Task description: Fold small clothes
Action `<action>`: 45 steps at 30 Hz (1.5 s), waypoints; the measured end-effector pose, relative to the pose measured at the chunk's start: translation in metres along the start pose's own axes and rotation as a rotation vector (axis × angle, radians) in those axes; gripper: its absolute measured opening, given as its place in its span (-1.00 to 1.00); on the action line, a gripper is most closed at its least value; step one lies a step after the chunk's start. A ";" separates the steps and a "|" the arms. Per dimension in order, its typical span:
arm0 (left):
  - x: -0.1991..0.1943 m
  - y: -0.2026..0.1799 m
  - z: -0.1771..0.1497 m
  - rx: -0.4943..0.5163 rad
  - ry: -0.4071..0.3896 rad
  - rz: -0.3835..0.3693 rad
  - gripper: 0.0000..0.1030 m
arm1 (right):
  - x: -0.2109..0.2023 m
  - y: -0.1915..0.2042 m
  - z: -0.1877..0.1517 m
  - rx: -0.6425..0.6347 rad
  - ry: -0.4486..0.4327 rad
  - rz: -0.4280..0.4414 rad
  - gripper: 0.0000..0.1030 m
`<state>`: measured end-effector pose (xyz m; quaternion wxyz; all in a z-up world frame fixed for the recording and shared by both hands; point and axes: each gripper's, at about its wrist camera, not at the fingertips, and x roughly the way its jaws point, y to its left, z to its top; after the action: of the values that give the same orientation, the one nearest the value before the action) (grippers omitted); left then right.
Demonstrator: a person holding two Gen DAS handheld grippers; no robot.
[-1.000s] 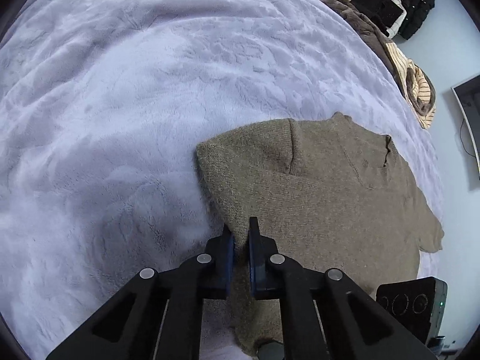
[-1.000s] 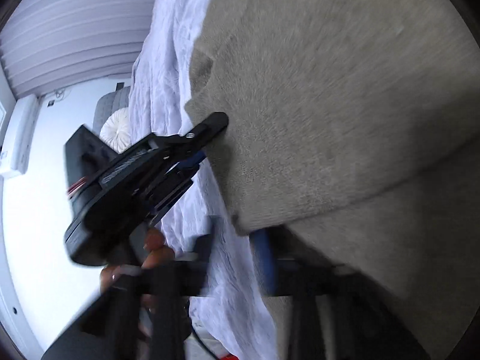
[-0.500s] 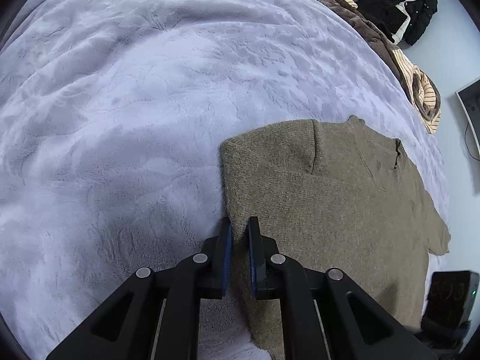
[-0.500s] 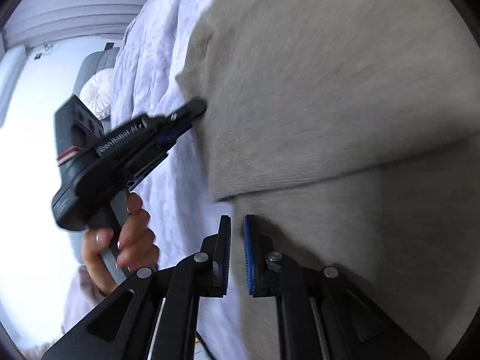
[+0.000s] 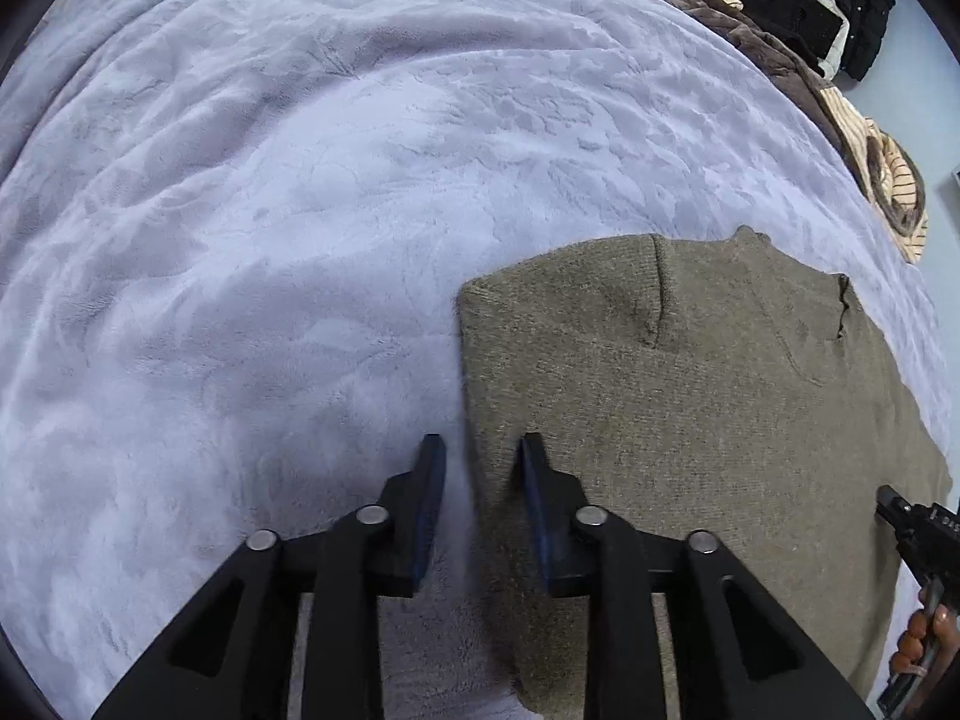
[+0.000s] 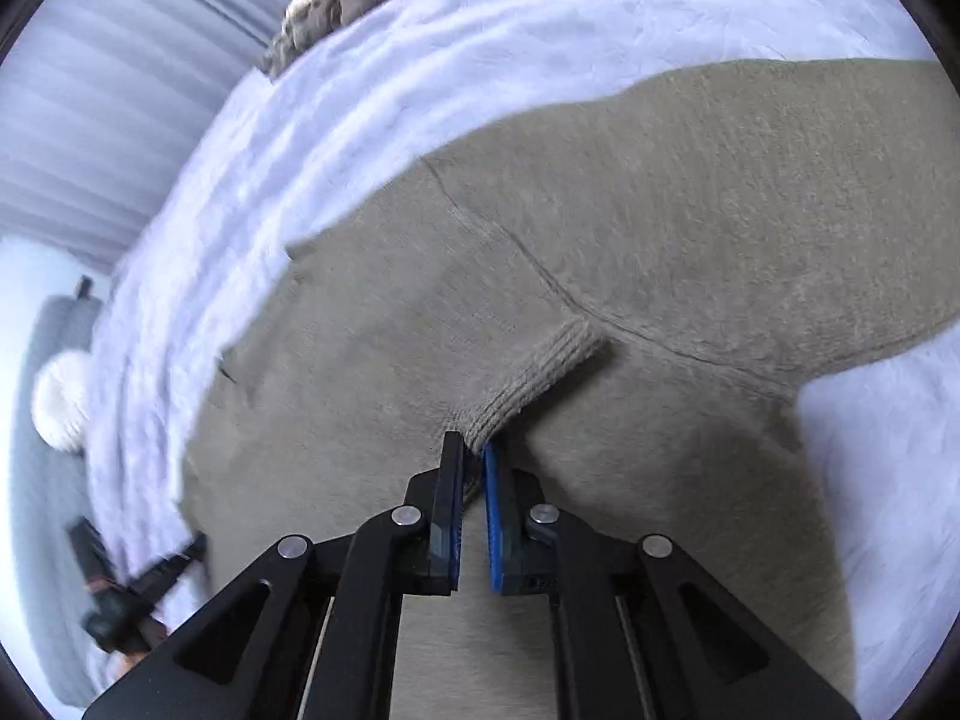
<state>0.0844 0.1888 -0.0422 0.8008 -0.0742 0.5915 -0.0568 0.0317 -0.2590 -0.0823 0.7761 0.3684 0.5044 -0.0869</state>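
An olive knit sweater point(image 5: 690, 384) lies flat on a lilac bedspread point(image 5: 270, 210), its left side folded over. My left gripper point(image 5: 480, 450) is open and empty, with its fingers astride the sweater's left folded edge. In the right wrist view the same sweater point(image 6: 660, 228) fills the middle. My right gripper point(image 6: 473, 447) is shut on the ribbed cuff point(image 6: 540, 378) of a sleeve lying across the body. The other gripper shows small at the lower left of the right wrist view point(image 6: 144, 582).
A heap of brown and striped clothes point(image 5: 840, 108) lies along the bed's far right edge, with black garments point(image 5: 828, 6) beyond. A white round cushion point(image 6: 60, 402) sits on a grey sofa past the bed. Curtains hang behind.
My left gripper let go of the sweater's folded edge and opened. My right gripper moved over the sweater and closed on the sleeve cuff.
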 end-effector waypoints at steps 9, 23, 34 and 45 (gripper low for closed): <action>-0.037 -0.028 -0.026 0.022 -0.002 0.041 0.16 | -0.024 -0.029 -0.015 0.005 0.051 0.097 -0.12; -0.029 -0.183 -0.079 0.220 0.093 -0.077 0.16 | -0.078 -0.108 0.002 0.081 0.010 0.152 0.02; -0.009 -0.272 -0.089 0.298 0.117 -0.116 0.16 | -0.152 -0.266 0.050 0.470 -0.241 0.078 0.04; 0.002 -0.313 -0.093 0.329 0.116 -0.125 0.16 | -0.161 -0.297 0.085 0.598 -0.348 0.154 0.04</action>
<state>-0.0054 -0.1242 -0.0126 0.7615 0.0247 0.6139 -0.2066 -0.1341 -0.5650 -0.0712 0.7124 0.5961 0.2877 -0.2333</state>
